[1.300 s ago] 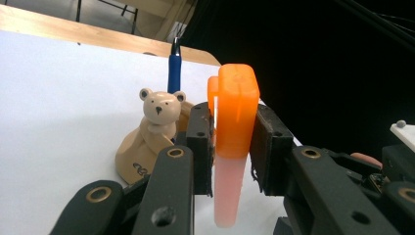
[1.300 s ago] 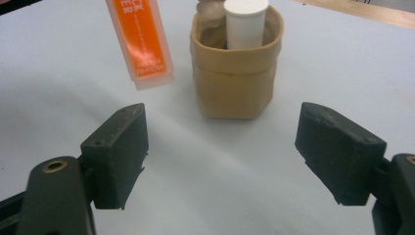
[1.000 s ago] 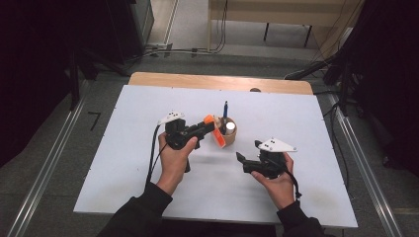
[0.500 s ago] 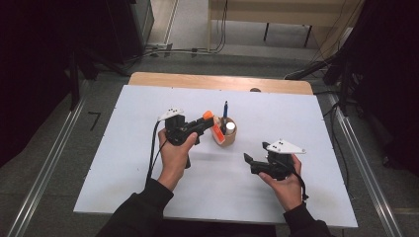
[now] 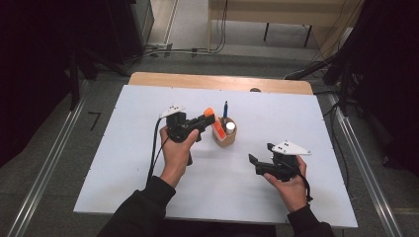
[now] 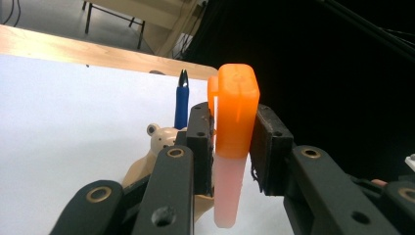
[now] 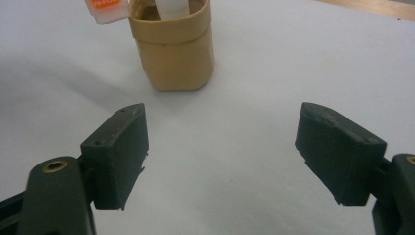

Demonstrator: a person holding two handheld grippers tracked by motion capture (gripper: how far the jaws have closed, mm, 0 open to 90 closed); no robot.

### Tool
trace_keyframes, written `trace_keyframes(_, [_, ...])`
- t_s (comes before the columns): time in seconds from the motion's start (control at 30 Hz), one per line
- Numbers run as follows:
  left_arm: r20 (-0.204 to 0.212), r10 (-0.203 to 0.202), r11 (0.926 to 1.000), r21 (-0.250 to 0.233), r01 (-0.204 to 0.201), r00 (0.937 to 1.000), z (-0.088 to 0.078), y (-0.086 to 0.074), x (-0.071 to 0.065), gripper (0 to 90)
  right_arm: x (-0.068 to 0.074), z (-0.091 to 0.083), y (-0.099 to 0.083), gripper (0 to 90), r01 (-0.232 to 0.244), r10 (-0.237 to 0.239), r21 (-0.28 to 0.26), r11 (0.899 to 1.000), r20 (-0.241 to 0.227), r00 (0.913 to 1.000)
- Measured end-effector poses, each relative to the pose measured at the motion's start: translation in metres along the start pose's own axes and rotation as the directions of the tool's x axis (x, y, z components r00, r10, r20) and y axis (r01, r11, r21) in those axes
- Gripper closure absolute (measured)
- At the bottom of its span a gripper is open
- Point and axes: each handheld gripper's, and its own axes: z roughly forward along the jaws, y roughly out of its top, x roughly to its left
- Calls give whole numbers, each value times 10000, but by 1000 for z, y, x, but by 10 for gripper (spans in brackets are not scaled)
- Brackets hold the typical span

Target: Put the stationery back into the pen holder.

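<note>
My left gripper (image 6: 234, 147) has its two black pads pressed on the sides of an orange-capped marker (image 6: 235, 142), jaws closed down to the marker's width. In the left gripper view the marker stands on end between the pads, orange cap up, pale translucent barrel hanging below them. From the high view I see the same marker (image 5: 211, 121) held just above the left rim of the tan cup (image 5: 225, 136), its long axis running close to vertical with the cap on top. In the right gripper view the pale end (image 7: 106, 12) sits right at the cup's rim (image 7: 171, 49); I cannot tell whether it touches.

A blue pen (image 5: 225, 109) stands upright in the cup on its far side, and a white cylinder (image 5: 230, 129) sits inside it, so room inside is tight.

My right gripper (image 7: 220, 156) has its jaws spread wide with nothing between them, hovering over bare white table (image 5: 306, 118) near the cup, on its right in the high view (image 5: 261, 163). The two grippers are well apart. The cup sits mid-table, with open surface toward every edge.
</note>
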Motion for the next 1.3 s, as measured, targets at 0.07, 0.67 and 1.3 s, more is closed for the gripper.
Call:
trace_keyframes(0.07, [-9,7,10000,6,-7,10000,0,0,0,730,0,0,0,186,-13,13,21,10000,-3,10000])
trace_keyframes(0.67, [-245,106,9999,-73,-108,9996,5,8,1,730,-2,0,-1,186,-86,86,-14,10000,5,10000])
trace_keyframes(1.3, [-567,242,9996,-133,-250,9981,16,12,3,730,-3,0,-1,186,-115,115,-33,9999,-6,9999])
